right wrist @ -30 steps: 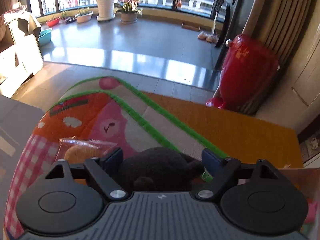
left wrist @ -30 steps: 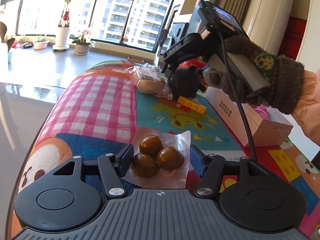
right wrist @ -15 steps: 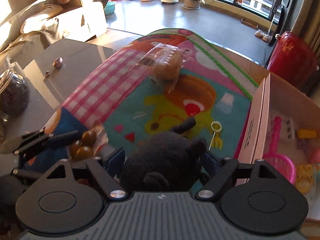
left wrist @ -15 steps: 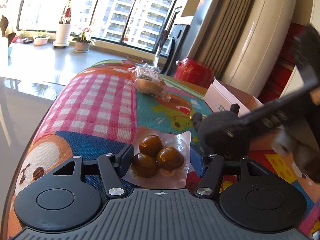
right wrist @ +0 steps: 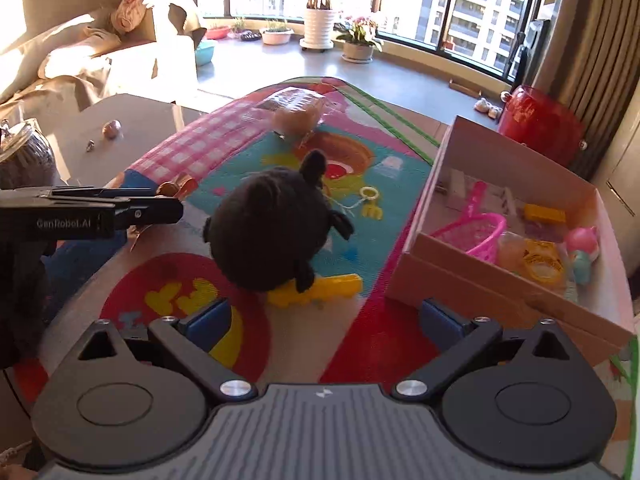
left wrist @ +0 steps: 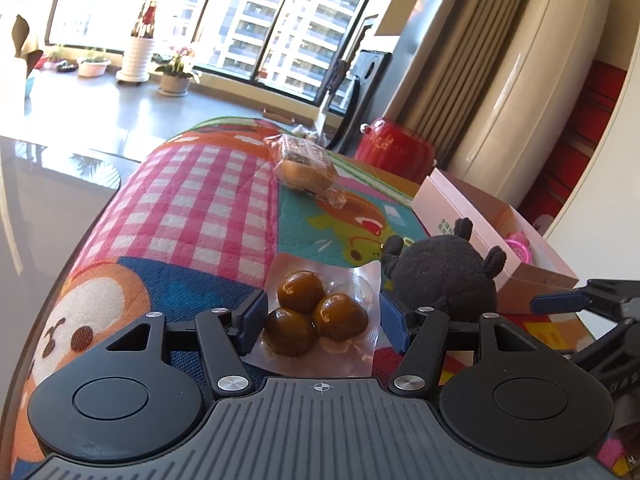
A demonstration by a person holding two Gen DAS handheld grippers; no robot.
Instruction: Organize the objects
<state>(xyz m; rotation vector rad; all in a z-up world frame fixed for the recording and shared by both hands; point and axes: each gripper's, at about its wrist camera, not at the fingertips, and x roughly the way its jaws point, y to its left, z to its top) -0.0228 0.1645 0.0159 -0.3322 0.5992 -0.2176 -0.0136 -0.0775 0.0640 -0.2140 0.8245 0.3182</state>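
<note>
In the left wrist view, the left gripper (left wrist: 322, 314) was clamped on a clear vacuum pouch of three glossy brown balls (left wrist: 320, 312), its blue pads pressing both edges. Just to the right sat the round black plush toy with stubby ears (left wrist: 442, 274) on the colourful cartoon play mat (left wrist: 192, 216), beside the pink cardboard box (left wrist: 460, 208). A wrapped bun (left wrist: 306, 168) lay farther off, before tall windows.

In the right wrist view, the right gripper (right wrist: 324, 314) had just been opening; its jaws stood wide apart, empty, the plush (right wrist: 272, 232) lying free ahead, resting on a yellow toy brick (right wrist: 320, 290). Only here did the box's contents show: a pink net scoop (right wrist: 476, 228) and small toys.
</note>
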